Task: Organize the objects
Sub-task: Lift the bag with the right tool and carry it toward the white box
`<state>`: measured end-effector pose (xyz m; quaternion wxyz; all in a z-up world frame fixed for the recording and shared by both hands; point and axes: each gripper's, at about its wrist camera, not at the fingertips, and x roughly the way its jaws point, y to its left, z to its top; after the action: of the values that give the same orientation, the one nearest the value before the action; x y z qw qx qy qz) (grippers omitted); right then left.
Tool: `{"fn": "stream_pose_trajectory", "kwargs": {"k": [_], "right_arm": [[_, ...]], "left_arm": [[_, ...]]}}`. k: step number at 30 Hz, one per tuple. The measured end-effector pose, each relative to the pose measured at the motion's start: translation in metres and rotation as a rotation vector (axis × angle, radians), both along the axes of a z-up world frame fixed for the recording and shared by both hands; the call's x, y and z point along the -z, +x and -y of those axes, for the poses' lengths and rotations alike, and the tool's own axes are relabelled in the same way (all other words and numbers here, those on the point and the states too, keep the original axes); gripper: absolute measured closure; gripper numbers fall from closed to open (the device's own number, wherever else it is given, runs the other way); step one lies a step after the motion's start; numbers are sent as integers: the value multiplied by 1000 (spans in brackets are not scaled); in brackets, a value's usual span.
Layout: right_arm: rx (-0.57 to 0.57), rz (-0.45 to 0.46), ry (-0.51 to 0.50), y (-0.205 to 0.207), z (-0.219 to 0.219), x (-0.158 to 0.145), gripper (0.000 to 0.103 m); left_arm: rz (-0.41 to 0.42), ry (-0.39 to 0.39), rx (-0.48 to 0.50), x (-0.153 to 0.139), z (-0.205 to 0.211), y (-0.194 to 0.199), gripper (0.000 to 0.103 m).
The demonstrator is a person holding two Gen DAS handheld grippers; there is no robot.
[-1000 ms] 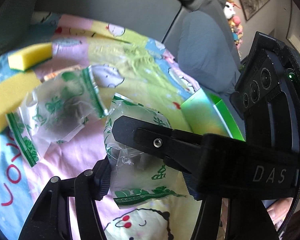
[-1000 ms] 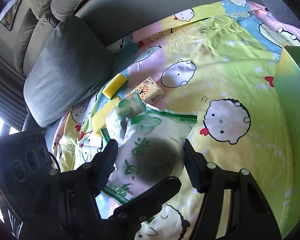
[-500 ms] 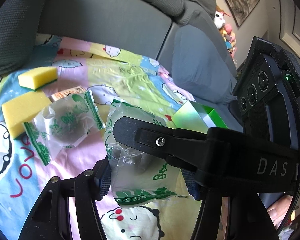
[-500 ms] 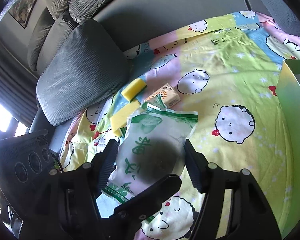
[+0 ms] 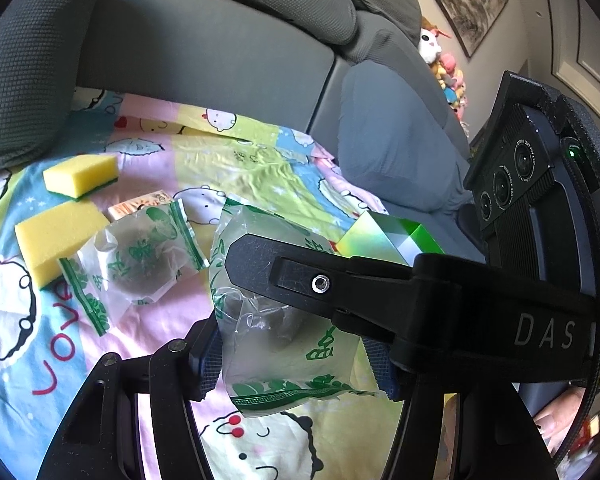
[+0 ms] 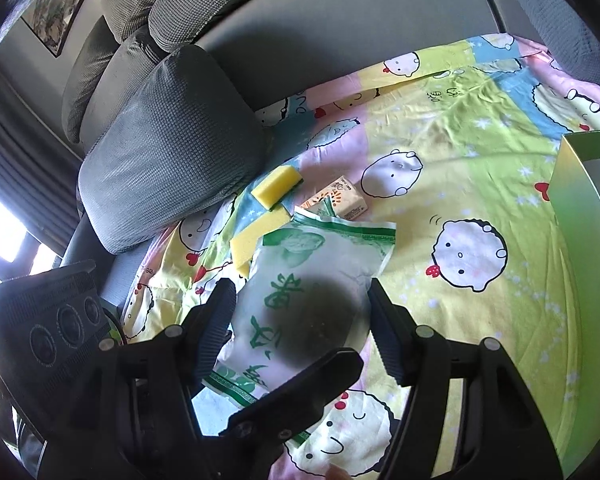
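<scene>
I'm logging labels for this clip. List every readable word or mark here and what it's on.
"DAS": on the right gripper's body.
"Love": red letters on the sheet.
Green characters on both bags: unreadable.
Print on the small packet: too small to read.

We count two sponges [image 5: 81, 174] [image 5: 56, 236], two clear green-printed bags [image 5: 140, 264] [image 5: 284, 344], one tissue pack [image 6: 342, 198], one green box [image 5: 384, 236].
</scene>
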<state>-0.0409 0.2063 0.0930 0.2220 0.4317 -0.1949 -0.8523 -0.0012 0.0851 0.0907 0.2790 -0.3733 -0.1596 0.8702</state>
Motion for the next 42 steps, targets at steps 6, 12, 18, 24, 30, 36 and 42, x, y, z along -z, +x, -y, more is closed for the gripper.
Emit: {"fn": "stream_pose_trajectory", "kwargs": {"k": [6,12,18,24,30,36,42], "right_arm": [[-1,-29,8,7,1,-8,38],[-3,-65,11,16,2,-19,37],[0,-99,18,23,2,-28,37],[4,-123,22,29,2,-36,37],[1,-172,20,41,-4,-51,37],[2,-211,6,53,-15,-65,37],[3,-224,-12,70,-37,-72,37]], "left_arm": [[-16,6,-3,-4,1,3,41],[-41,6,1,-12,1,8,41],[-83,7,7,-23,3,15,41],[-109,13,9,-29,4,20,41],[-144,9,13,-39,2,26,41],[-190,1,18,-55,-6,38,41],[-230,-1,4,-68,-19,53,41]]}}
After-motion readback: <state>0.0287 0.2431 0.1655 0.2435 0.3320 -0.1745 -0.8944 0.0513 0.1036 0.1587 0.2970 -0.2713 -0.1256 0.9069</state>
